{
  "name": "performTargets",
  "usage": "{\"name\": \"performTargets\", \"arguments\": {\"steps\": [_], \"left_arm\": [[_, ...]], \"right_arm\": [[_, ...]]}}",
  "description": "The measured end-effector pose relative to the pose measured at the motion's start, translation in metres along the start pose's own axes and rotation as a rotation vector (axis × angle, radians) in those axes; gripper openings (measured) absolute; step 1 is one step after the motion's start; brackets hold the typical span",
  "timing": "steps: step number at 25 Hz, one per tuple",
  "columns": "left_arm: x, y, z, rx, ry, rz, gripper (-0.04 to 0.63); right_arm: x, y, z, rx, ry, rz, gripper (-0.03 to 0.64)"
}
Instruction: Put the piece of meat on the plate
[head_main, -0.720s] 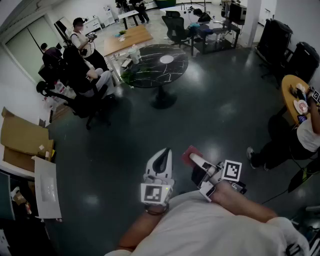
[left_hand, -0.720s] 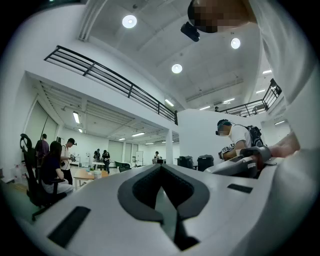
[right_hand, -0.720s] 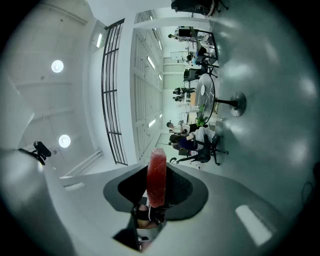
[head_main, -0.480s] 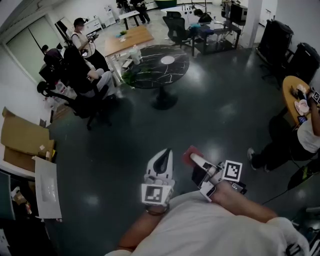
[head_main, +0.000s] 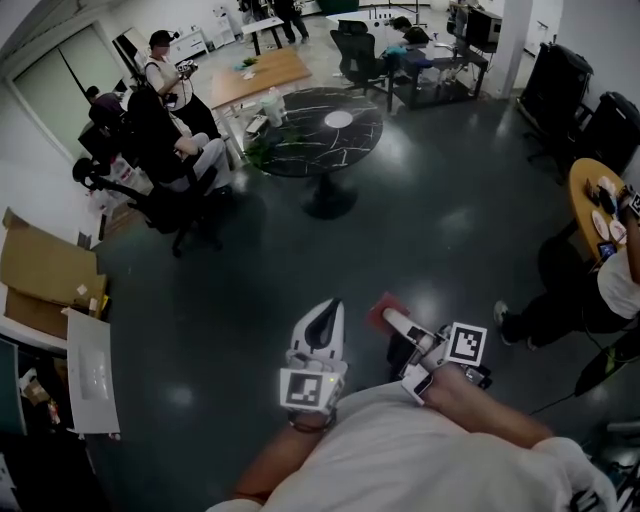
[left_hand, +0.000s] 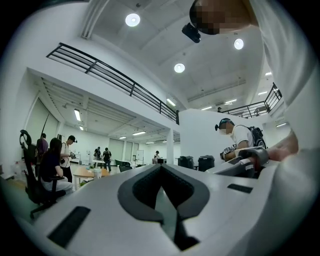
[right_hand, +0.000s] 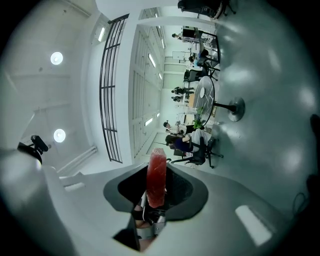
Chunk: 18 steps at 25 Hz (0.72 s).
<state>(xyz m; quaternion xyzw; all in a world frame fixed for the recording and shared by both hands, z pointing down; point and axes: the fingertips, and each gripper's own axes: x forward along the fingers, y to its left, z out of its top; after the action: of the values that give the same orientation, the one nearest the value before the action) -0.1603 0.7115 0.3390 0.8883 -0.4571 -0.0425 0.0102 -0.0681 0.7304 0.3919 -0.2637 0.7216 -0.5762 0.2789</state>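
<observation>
Right now the person stands on the dark floor (head_main: 430, 230) with a tool in each hand. The right hand-held gripper (head_main: 388, 316) pinches the piece of meat (right_hand: 156, 176). The meat is red and flat. It sticks out past the jaw tips, up in the air over the floor. The left hand-held gripper (head_main: 329, 304) is pressed together with nothing in it. Well apart from the meat stands a round black counter (head_main: 300, 150) with a small white disc (head_main: 339, 119) on it.
</observation>
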Motion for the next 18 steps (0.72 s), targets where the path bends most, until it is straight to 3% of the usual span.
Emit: {"name": "performTargets", "arguments": {"steps": [6,18], "left_arm": [[0.022,0.001,-0.004,-0.029,0.012,-0.018,0.006],[0.174,0.035,-0.045,-0.041,0.064,0.016,0.006]], "right_arm": [[0.009,-0.005,0.020,0.004,0.013,0.002,0.091],[0.072,-0.059,0.163,0.049,0.082,0.008,0.091]]}}
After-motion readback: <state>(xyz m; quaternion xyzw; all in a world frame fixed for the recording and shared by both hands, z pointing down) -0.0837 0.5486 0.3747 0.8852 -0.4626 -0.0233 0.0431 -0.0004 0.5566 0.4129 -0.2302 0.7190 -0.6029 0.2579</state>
